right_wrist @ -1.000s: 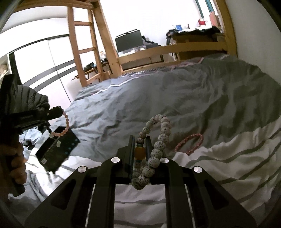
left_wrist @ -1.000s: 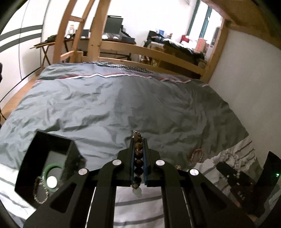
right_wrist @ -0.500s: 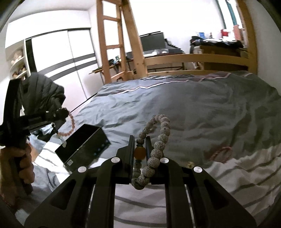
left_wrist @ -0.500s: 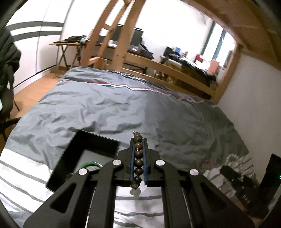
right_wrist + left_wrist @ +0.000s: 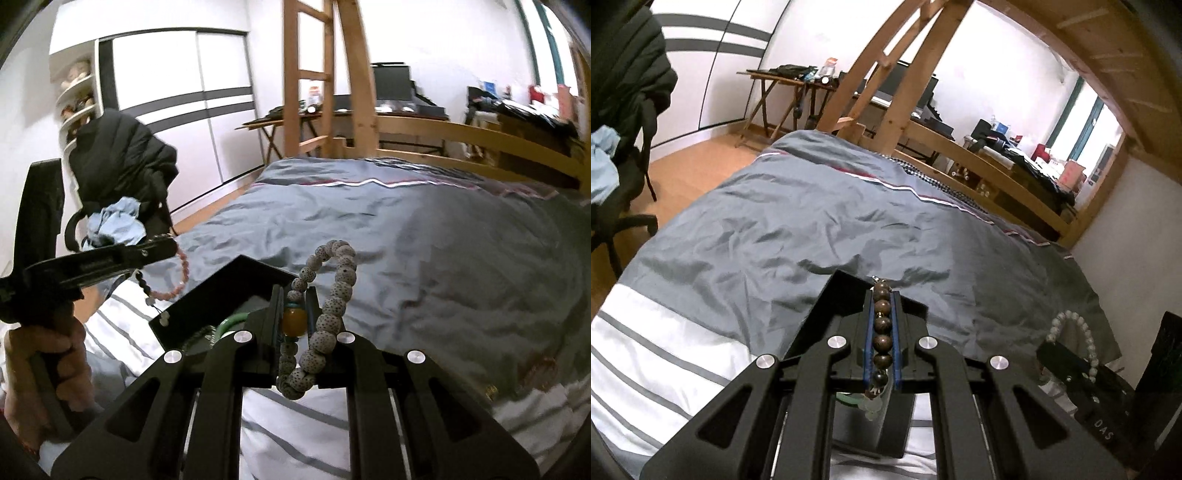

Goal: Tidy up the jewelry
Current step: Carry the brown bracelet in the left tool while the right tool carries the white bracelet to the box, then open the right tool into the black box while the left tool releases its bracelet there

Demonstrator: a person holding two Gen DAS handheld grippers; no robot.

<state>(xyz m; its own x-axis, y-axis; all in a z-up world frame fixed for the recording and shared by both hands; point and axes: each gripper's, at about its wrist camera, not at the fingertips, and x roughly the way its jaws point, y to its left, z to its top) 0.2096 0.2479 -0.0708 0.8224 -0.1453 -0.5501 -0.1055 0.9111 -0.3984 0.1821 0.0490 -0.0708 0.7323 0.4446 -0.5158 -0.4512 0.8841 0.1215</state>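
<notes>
a bedroom with white walls and a wooden loft frame [image 5: 905, 92]; the bed [image 5: 849, 229] wears a creased grey duvet, with a white striped sheet [image 5: 657, 354] at the near end, toward 7 o'clock in the left wrist view. a dark jacket [image 5: 122, 162] hangs over a chair at 10 o'clock in the right wrist view, with a pale blue cloth [image 5: 116, 225] bunched on it.

a black box [image 5: 218, 299] lies open on the striped sheet, and both grippers hang over it, so their black frames hide most of its inside. the right wrist view catches a green ring [image 5: 231, 321] inside it.

the left gripper [image 5: 882, 314] has its jaws closed on a dark brown bead bracelet [image 5: 881, 332], the beads lined up in a row between the blue pads. the right gripper [image 5: 293, 306] has its jaws closed on a speckled white bead bracelet [image 5: 328, 314] with one amber bead [image 5: 294, 322]; its loop stands up toward 12 o'clock.

only the right wrist view shows pink beads [image 5: 181, 275] looping below the left gripper's tip, and the hand [image 5: 48, 373] on its handle. only the left wrist view shows the right gripper side-on at 4 o'clock.
</notes>
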